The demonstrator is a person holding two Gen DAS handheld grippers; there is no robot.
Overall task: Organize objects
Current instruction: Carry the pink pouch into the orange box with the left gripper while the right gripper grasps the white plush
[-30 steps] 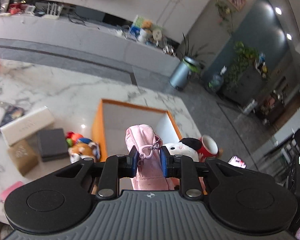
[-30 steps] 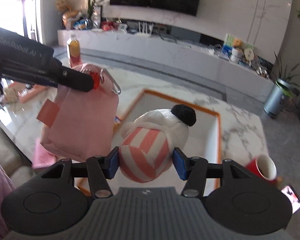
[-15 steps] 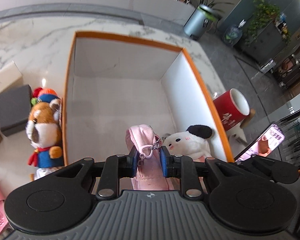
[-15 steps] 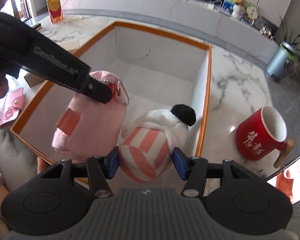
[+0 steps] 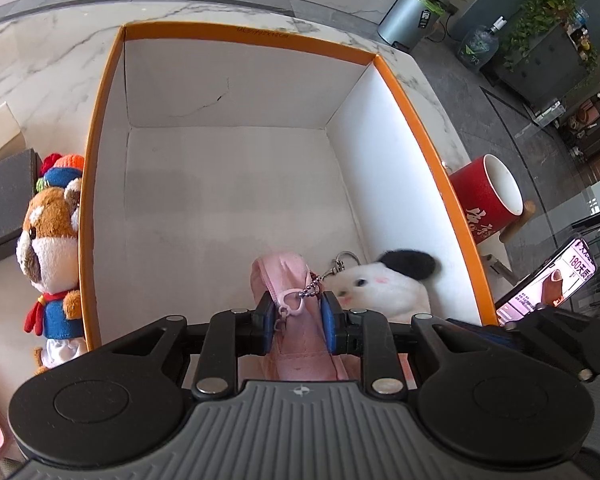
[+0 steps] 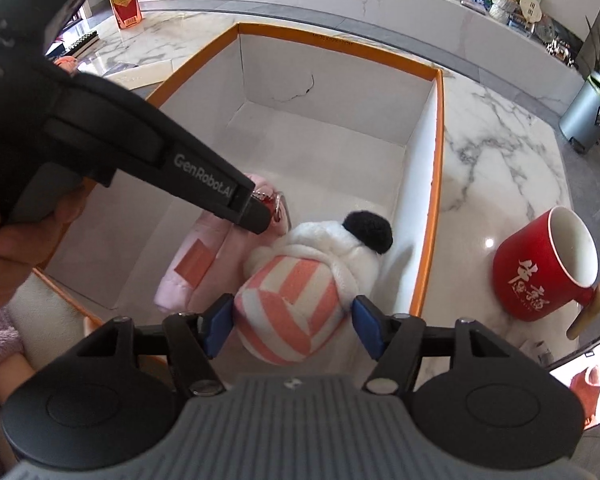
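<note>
Looking down through both wrist cameras, I see the orange-rimmed box filling most of each view, its white inside bare apart from the two things I carry. My left gripper is pinching the top of the pink pouch, the blue pads pressed against the fabric on either side just below its zipper pull and bead chain. The pouch hangs inside the box, toward the near wall; from the right wrist view its lower end seems to reach the box floor, though I cannot be sure it rests there.

My right gripper is closed around the striped body of the plush toy, a white animal with a black ear and a pink-and-white striped back. The pads press into its sides. It sits inside the box at the near right corner, close against the right wall and just beside the pouch; in the left wrist view its face shows to the right of the pouch, with a metal key ring between them.

Outside the box, just past its right wall, a red mug with white characters lies tilted on the marble table, and a phone with a lit screen stands near it. Against the outside of the box's left wall stands a brown and white plush dog in a blue outfit, with a dark grey box beyond it. A bottle of amber drink stands on the table well beyond the box's far left corner.
</note>
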